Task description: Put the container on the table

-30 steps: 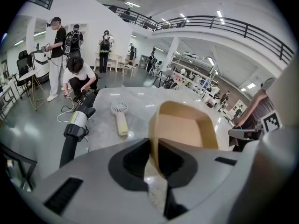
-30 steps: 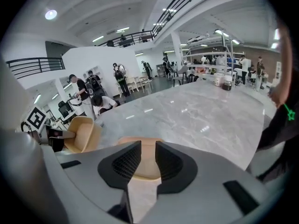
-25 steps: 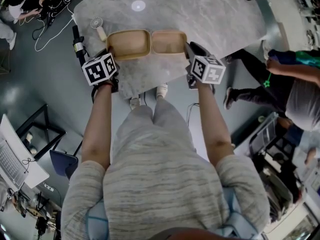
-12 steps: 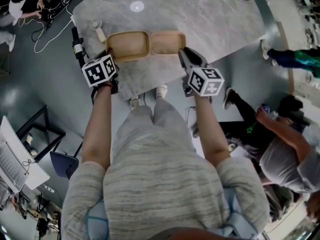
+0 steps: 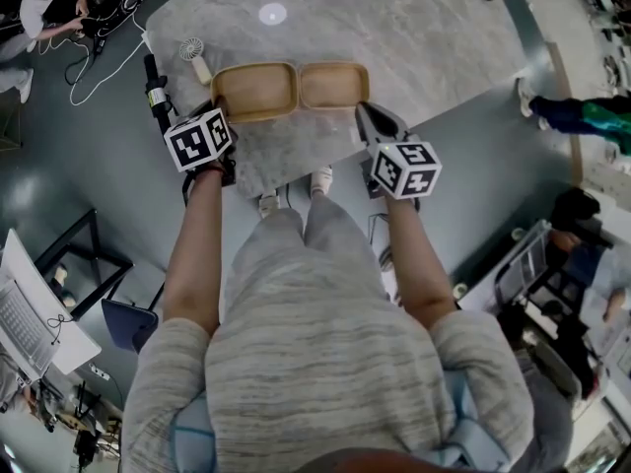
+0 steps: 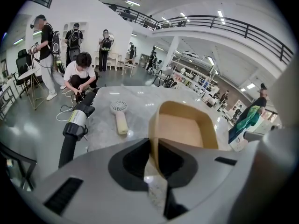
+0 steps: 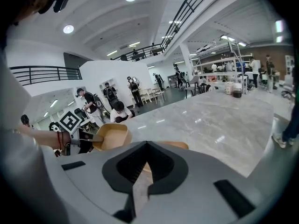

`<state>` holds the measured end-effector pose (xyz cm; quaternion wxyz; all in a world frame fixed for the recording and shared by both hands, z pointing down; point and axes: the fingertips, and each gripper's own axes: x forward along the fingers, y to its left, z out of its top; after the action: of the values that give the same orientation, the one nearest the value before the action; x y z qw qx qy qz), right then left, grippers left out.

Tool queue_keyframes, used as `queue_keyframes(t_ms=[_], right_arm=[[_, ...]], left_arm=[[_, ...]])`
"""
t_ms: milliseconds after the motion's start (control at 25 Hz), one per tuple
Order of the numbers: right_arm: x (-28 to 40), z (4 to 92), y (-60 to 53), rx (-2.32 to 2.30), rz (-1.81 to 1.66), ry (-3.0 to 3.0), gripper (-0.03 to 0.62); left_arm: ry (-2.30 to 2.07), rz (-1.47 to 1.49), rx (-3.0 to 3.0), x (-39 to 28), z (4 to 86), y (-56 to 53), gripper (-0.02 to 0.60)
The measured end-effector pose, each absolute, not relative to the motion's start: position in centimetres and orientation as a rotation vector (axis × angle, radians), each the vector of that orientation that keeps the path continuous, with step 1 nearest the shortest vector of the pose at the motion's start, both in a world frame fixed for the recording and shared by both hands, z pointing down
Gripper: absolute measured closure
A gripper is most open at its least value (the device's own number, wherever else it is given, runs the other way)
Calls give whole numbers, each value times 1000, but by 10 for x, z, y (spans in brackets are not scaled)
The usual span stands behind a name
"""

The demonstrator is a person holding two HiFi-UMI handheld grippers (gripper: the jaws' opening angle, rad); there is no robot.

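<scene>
A tan container [image 5: 286,87] with two open compartments lies on the grey marble table [image 5: 414,37], close to its near edge. My left gripper [image 5: 215,106] is shut on the container's left end wall; the left gripper view shows that wall [image 6: 154,129] running between the jaws of the left gripper [image 6: 152,160]. My right gripper [image 5: 361,111] sits just off the container's right near corner, its jaws together with nothing held. In the right gripper view the container [image 7: 112,135] lies beyond the right gripper [image 7: 145,164].
A small hand-held fan [image 5: 194,52] lies on the table left of the container. A black cylinder with a pale label [image 5: 153,87] stands by the table's left edge. People stand and crouch around the room, and a laptop [image 5: 20,313] sits at the far left.
My right gripper has drawn back from the container's right end toward me. The container and my left gripper have stayed put. People at the right have moved away.
</scene>
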<state>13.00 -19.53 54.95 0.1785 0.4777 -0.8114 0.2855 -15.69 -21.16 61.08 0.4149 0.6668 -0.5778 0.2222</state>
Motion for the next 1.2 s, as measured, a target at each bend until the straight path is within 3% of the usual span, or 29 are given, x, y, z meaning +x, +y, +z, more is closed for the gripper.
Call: queue_keyframes(t_ms=[1200], right_arm=[[131, 559, -194, 1326, 840, -2273, 592]], left_arm=[[-1371, 621, 1478, -161, 685, -218, 551]])
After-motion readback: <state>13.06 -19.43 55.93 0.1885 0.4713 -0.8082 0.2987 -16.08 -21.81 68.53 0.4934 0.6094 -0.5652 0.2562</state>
